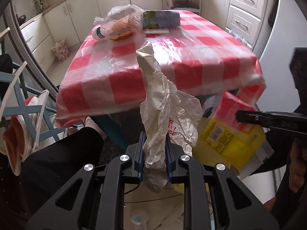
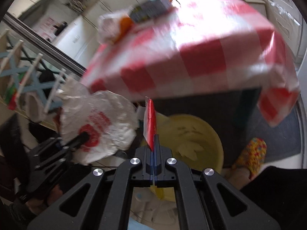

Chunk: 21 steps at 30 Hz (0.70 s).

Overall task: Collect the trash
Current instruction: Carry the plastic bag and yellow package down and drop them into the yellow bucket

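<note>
Left tool (image 1: 154, 153) clamped on a crumpled white paper bag (image 1: 163, 103), pinched mid-length between blue pads, held off the near edge of the table (image 1: 191, 44). Right tool (image 2: 154, 149) closed tight on a red and yellow wrapper (image 2: 150, 122), edge-on in its own view, flat and broad in the left view (image 1: 230, 126). Both pieces in the air, just beside each other, below the table's near edge.

Directly under the right tool: a pale yellow bin (image 2: 201, 134), open, with some pale scraps inside. Beside it, a foot in a patterned slipper (image 2: 253, 153) on a grey mat. Off the table's left edge: a blue and white drying rack (image 1: 28, 103) with cloths.

Still on the table, near its far edge: a clear plastic bag with something orange inside (image 1: 120, 23), a white bottle (image 1: 97, 33) touching it, and a dark snack packet (image 1: 161, 19) alongside.

Paper bag heavily creased, with red print; a rumpled end standing up above the pads. Wrapper glossy, barcode on the yellow half, serrated edge at the lower end. Right view motion-blurred.
</note>
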{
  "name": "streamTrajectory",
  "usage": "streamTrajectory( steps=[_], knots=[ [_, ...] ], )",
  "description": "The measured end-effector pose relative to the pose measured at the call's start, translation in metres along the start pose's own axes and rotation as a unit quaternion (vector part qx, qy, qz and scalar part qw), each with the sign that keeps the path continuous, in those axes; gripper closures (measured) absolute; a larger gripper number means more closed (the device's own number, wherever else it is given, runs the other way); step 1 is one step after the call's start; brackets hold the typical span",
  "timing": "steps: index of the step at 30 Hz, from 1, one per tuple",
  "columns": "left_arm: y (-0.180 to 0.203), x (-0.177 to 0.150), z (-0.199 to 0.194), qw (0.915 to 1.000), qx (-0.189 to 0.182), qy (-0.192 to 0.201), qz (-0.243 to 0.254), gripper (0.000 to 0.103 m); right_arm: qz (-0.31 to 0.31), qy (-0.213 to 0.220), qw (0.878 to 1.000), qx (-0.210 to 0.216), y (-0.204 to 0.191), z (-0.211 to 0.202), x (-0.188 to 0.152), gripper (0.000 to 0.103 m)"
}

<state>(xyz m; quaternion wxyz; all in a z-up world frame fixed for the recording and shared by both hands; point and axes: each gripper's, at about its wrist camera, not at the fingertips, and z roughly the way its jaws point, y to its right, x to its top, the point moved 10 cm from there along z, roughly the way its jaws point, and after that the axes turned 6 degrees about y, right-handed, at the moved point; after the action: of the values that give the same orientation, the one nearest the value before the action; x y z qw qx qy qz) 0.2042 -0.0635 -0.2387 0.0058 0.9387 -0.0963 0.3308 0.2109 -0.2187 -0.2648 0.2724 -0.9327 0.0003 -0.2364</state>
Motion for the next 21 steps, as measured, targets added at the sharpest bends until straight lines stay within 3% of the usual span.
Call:
streamTrajectory(
  steps=[6, 7, 8, 9, 12, 17, 18, 21],
  knots=[
    [-0.008, 0.005, -0.008, 0.9998, -0.002, 0.014, -0.015, 0.086, 0.010, -0.096, 0.991, -0.089, 0.036, 0.048, -0.035, 0.098],
    [-0.009, 0.004, -0.008, 0.9998, -0.004, 0.012, -0.016, 0.086, 0.009, -0.101, 0.990, -0.094, 0.039, 0.051, -0.038, 0.093],
    [-0.009, 0.003, -0.006, 0.9998, -0.005, 0.008, -0.017, 0.086, 0.005, -0.101, 0.990, -0.094, 0.038, 0.052, -0.039, 0.074],
    [-0.008, -0.001, -0.002, 0.9998, -0.009, 0.000, -0.017, 0.086, -0.001, -0.091, 0.991, -0.095, 0.035, 0.050, -0.036, 0.062],
    [-0.002, -0.013, 0.013, 0.9992, -0.022, -0.033, -0.006, 0.086, -0.021, -0.063, 0.993, -0.101, 0.028, 0.040, -0.026, 0.062],
    [0.017, -0.035, 0.039, 0.9945, -0.042, -0.094, 0.019, 0.082, 0.009, 0.005, 0.996, -0.091, 0.030, 0.016, -0.001, 0.060],
    [0.021, -0.035, 0.042, 0.9936, -0.049, -0.099, 0.021, 0.077, 0.012, 0.022, 0.996, -0.087, 0.028, 0.013, 0.007, 0.057],
    [0.031, -0.030, 0.043, 0.9935, -0.053, -0.093, 0.038, 0.049, 0.015, 0.056, 0.995, -0.080, 0.016, 0.003, 0.027, 0.055]
  ],
)
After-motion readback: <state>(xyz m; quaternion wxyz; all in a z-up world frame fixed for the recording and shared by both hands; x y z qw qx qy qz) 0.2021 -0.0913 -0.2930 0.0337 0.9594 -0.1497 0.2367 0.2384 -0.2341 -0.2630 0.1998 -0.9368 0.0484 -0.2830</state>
